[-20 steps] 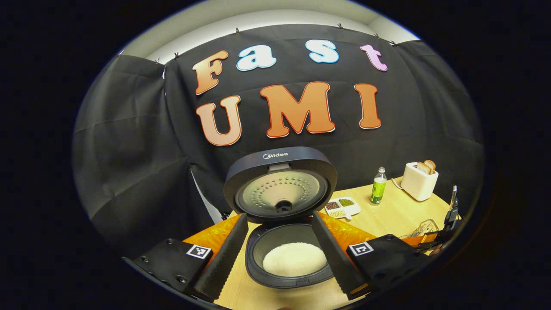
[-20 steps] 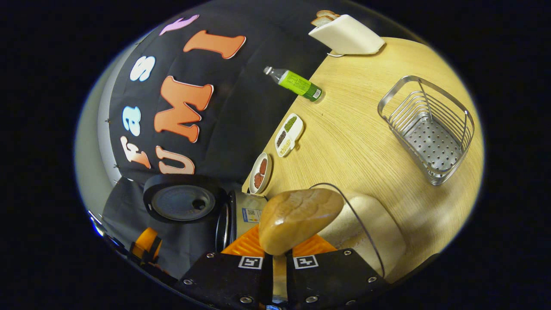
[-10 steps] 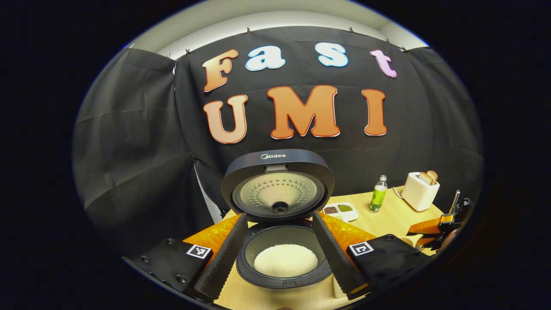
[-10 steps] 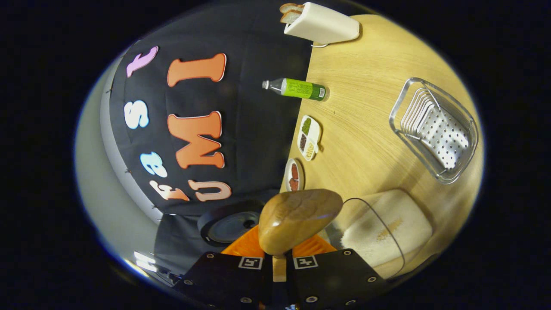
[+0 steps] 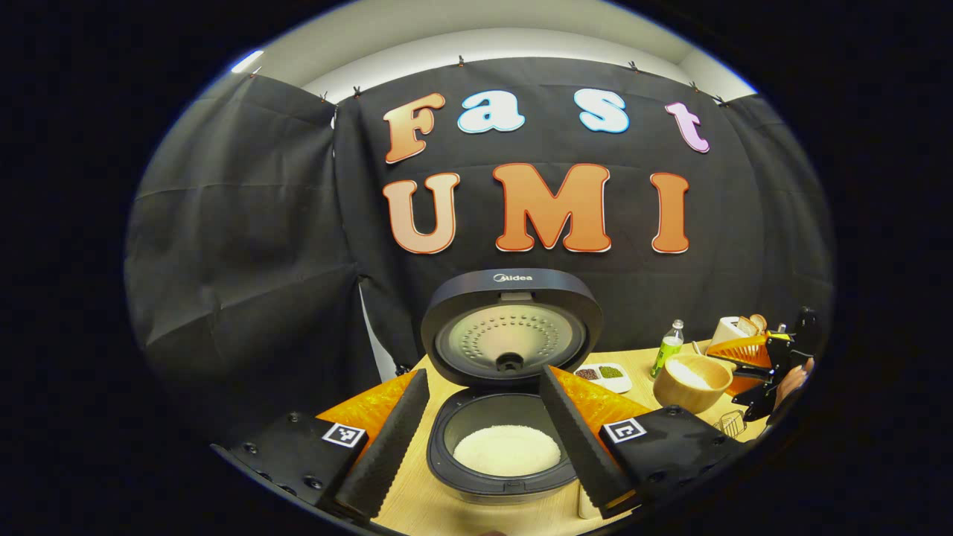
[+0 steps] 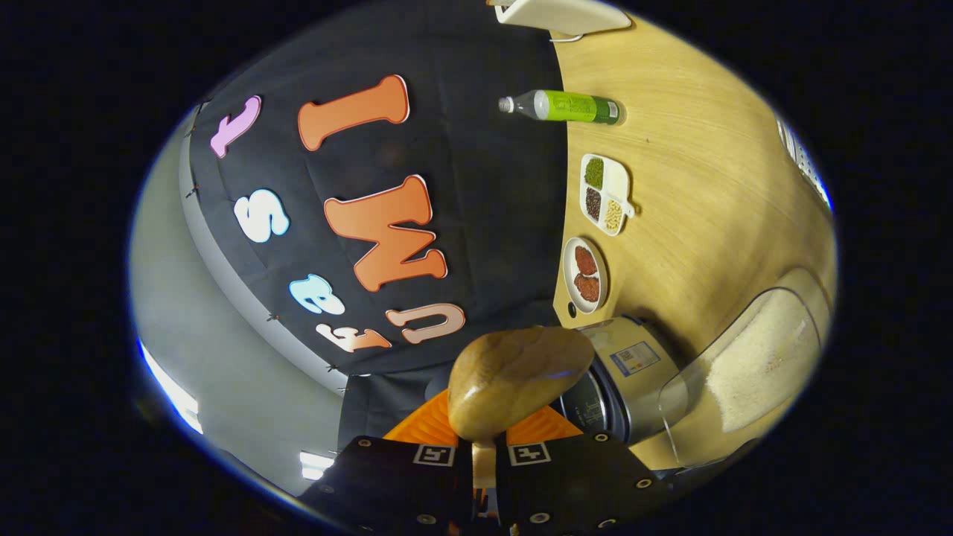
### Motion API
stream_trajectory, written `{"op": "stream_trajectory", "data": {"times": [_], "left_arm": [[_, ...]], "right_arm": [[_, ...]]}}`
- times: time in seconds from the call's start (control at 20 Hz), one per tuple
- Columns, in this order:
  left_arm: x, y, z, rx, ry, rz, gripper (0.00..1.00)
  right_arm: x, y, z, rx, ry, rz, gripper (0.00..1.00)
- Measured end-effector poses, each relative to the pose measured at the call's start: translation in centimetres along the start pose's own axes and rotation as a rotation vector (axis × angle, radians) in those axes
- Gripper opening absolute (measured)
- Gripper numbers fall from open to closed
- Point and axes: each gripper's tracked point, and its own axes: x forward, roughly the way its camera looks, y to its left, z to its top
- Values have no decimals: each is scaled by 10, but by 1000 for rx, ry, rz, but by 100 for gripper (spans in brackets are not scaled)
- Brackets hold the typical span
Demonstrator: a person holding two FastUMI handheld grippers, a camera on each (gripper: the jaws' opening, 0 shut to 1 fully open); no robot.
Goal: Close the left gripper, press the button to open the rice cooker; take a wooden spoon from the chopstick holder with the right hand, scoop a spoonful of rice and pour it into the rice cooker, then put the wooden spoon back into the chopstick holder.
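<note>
round-bowled brown wooden spoon (image 6: pixel 514 380) pinched by its handle in right gripper (image 6: pixel 482 465), bowl just ahead of fingertips, left gripper (image 5: pixel 484 439) spread either side of open dark rice cooker (image 5: pixel 510 350)

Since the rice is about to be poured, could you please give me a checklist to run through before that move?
1. Dark round rice cooker lid raised: ok.
2. Dark inner pot unobstructed, with white rice in it: ok.
3. Right gripper shut on the round-bowled wooden spoon: ok.
4. Spoon loaded: ok; in the left gripper view its bowl holds something pale.
5. Spoon above the pot: not ok; it hangs off to the cooker's right.
6. Left gripper clear of the pouring path: cannot tell; its fingers are open and frame the pot.
</note>
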Motion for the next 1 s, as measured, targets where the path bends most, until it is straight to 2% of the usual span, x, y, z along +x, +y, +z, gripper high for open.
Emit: {"op": "stream_trajectory", "data": {"times": [0.4,0.5,0.75,1.0], "left_arm": [[-14,42,2,46,-33,99,98],[-18,53,0,48,-32,117,94],[-21,76,-7,36,-14,159,93],[-21,86,-11,43,-2,167,93]], "right_arm": [[53,10,-24,-175,41,-74,12],[63,5,-19,-243,19,-117,12],[79,18,-20,-445,-33,-166,12],[93,20,-35,-651,-55,-223,12]]}}
